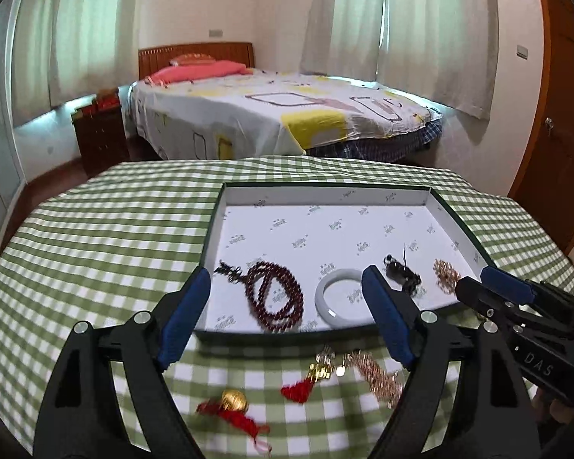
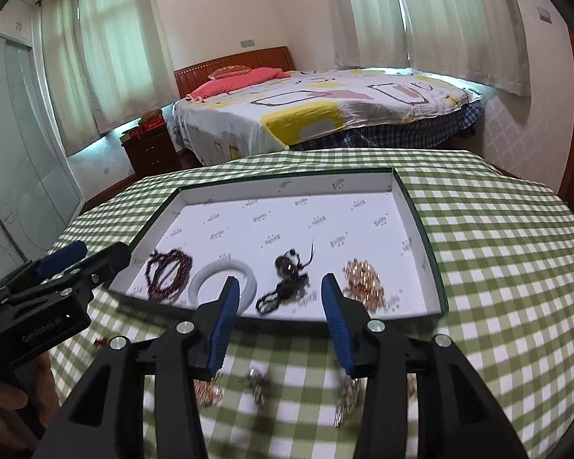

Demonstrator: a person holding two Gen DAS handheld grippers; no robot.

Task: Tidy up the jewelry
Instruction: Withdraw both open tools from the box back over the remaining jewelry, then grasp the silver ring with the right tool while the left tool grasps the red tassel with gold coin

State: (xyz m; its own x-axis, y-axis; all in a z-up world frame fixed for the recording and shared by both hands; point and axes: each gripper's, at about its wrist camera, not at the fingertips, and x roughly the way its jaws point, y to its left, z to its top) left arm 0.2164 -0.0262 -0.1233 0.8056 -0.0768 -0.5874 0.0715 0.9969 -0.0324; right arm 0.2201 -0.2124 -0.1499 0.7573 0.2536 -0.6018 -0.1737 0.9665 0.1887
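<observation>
Both wrist cameras are looking along their tongs, tilted down, from the desk's near edge toward the bed. Left is viewing from the left, right from the right; both are sharing the tray, close.

You could read "DAS" in white on the black body of the right gripper, and "GenRobot.AI" on the left gripper; the tray lining's small repeated marks stayed illegible.

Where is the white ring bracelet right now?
The smooth white bangle lies inside the shallow white-lined box, near its front edge. In both views it sits between the dark red bead string on its left and the black cord piece on its right.
</observation>
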